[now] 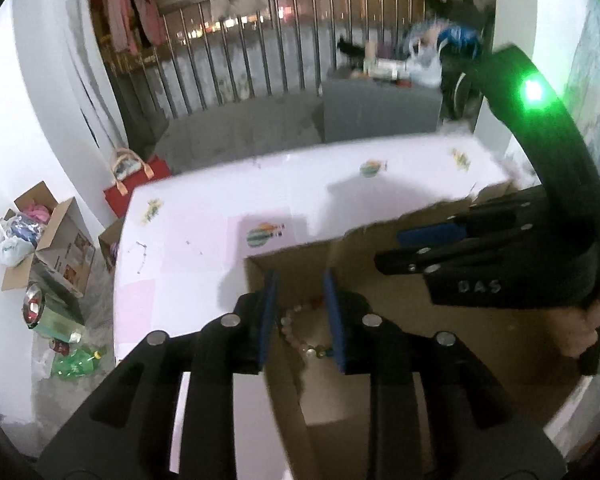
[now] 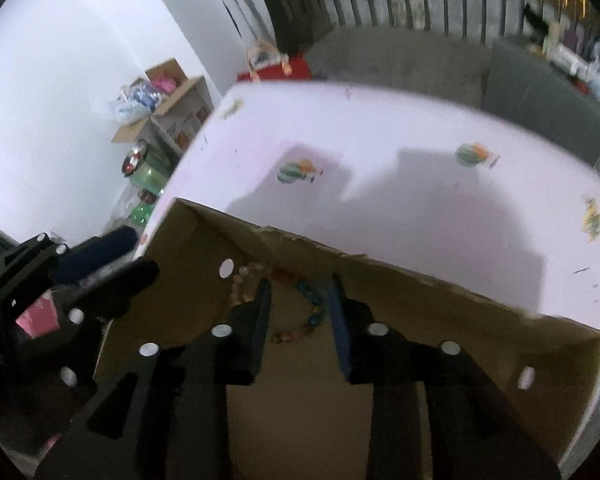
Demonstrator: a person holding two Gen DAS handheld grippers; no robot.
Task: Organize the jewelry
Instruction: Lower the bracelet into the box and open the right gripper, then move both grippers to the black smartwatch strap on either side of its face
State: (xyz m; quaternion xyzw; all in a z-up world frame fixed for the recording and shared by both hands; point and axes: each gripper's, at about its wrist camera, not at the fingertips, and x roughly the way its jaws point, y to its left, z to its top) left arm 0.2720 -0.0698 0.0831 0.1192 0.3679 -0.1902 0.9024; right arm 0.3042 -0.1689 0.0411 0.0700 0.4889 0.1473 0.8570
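Dim, motion-blurred fisheye views — green lamp (image 1: 533,90) glare, soft shadows, bent edges.

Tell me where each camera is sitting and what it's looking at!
Left wrist: on the left hand-held gripper, looking down into the cardboard box at the bead bracelet; the right hand-held gripper and a hand show.
Right wrist: on the right hand-held gripper, looking into the same box; the left hand-held gripper shows.
Shared: box, bracelet, white table.
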